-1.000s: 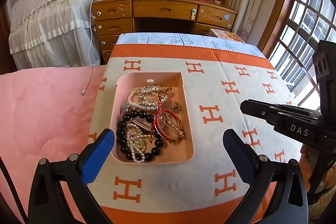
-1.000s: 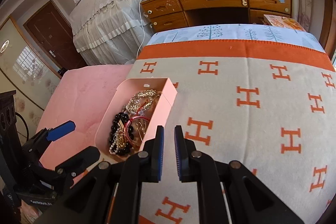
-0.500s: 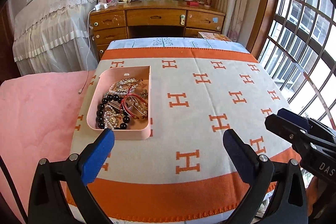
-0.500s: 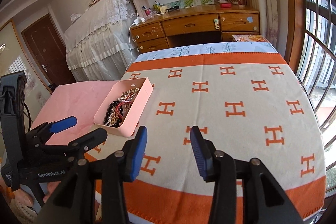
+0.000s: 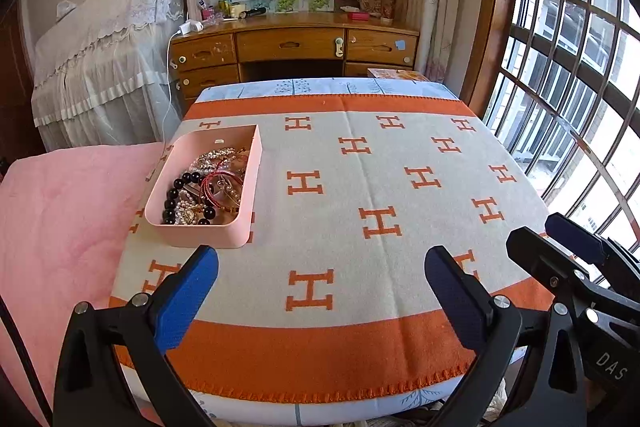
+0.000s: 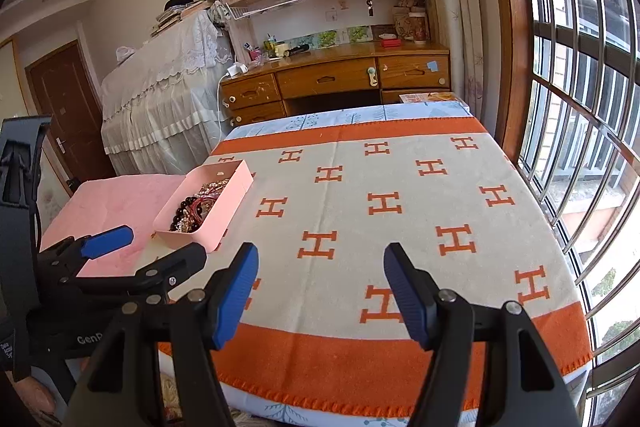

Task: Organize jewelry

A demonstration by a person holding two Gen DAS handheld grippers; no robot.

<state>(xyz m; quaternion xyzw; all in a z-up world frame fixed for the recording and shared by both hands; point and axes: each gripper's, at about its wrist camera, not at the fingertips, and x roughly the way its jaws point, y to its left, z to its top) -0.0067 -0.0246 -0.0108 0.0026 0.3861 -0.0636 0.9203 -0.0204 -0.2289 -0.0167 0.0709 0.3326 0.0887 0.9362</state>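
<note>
My pink jewelry tray [image 5: 208, 237] now sits small at about ten o'clock in my left wrist view; a second ago it filled the centre of that view right between my left fingers, so I have pulled well back from it. In my right wrist view the tray [image 6: 218, 215] has likewise slid from close in front to about nine o'clock. It lies flat on the orange-and-cream H-pattern blanket [image 5: 380, 187], near the blanket's left edge, just beside the pink quilt [image 5: 60, 207]. Its long axis runs from near me toward the wooden desk [image 5: 292, 45] at twelve o'clock, leaning slightly to one o'clock at the far end. Inside it lie a black bead bracelet [image 5: 176, 195], red bangles [image 5: 218, 187], pearls and gold pieces, all tangled together.

My left gripper [image 5: 322, 283] hangs over the blanket's near edge with its blue pads spread wide and only cloth between them, as a second ago. My right gripper [image 6: 320, 291] was pinched nearly closed a second ago; now its jaws are parted and opening, with only blanket between them. Both grippers are well apart from the tray
</note>
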